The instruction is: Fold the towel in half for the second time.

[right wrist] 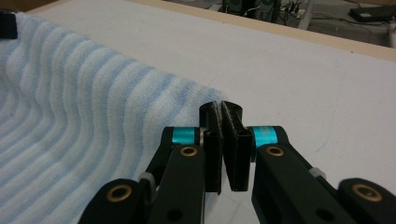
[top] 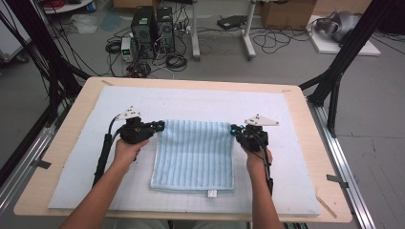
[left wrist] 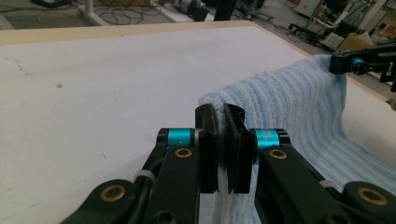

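Observation:
A light blue striped towel (top: pixel 193 155) lies on the white mat, its near edge flat and its far edge held up a little. My left gripper (top: pixel 161 126) is shut on the towel's far left corner, and my right gripper (top: pixel 234 129) is shut on the far right corner. In the left gripper view the jaws (left wrist: pixel 220 109) pinch cloth, and the towel (left wrist: pixel 289 102) stretches across to the other gripper (left wrist: pixel 348 63). The right gripper view has its gripper (right wrist: pixel 220 106) clamped on the corner, with the towel (right wrist: pixel 93 107) sagging away to the left.
The white mat (top: pixel 286 114) covers most of a wooden table (top: pixel 305 124). A small white tag (top: pixel 212 193) sticks out of the towel's near edge. Black frame posts (top: pixel 334 81) stand at both sides. Computer towers (top: pixel 153 31) and cables sit on the floor beyond.

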A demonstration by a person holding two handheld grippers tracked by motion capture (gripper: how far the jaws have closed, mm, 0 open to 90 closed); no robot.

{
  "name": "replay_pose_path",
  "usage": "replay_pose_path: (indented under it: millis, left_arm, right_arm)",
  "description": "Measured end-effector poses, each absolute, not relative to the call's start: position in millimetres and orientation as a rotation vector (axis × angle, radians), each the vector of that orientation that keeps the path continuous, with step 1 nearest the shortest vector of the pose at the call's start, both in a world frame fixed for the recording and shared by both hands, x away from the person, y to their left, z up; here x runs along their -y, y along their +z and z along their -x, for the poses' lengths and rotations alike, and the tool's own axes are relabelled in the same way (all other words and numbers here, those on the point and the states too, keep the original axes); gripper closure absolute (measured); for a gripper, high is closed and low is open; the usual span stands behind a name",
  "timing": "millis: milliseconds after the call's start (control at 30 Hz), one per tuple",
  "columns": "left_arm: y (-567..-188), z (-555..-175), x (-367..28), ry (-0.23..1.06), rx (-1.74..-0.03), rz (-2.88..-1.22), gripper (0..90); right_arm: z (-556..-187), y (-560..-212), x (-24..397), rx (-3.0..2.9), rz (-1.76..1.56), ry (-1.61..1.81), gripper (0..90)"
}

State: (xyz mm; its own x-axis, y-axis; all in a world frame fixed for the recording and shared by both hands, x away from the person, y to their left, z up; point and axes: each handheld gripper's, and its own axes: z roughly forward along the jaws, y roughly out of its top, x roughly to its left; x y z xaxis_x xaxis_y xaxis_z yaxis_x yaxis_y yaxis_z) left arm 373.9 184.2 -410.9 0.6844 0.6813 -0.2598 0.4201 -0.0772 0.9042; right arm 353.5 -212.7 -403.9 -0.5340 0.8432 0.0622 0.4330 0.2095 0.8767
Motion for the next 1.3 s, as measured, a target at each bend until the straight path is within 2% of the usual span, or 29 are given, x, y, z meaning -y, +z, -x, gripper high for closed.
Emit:
replay_pose_path:
  millis: [367,633,1300]
  left_arm:
    - [-410.4,-353.8,-189.4,0.262,-0.867,-1.699,84.4]
    - [-410.9,-322.5,-194.0,0.277,-0.786,-1.772,84.0]
    - [-431.8,-270.1,-200.7,0.183,-0.737,-1.793,83.2]
  right_arm:
    - [-332.1,-398.3,214.2,-2.066,-1.12,1.318,87.2]
    - [-308.7,-406.8,216.0,-2.07,-1.096,1.362,87.2]
    - [-249.3,-421.4,216.9,-2.149,-0.987,1.314,87.1]
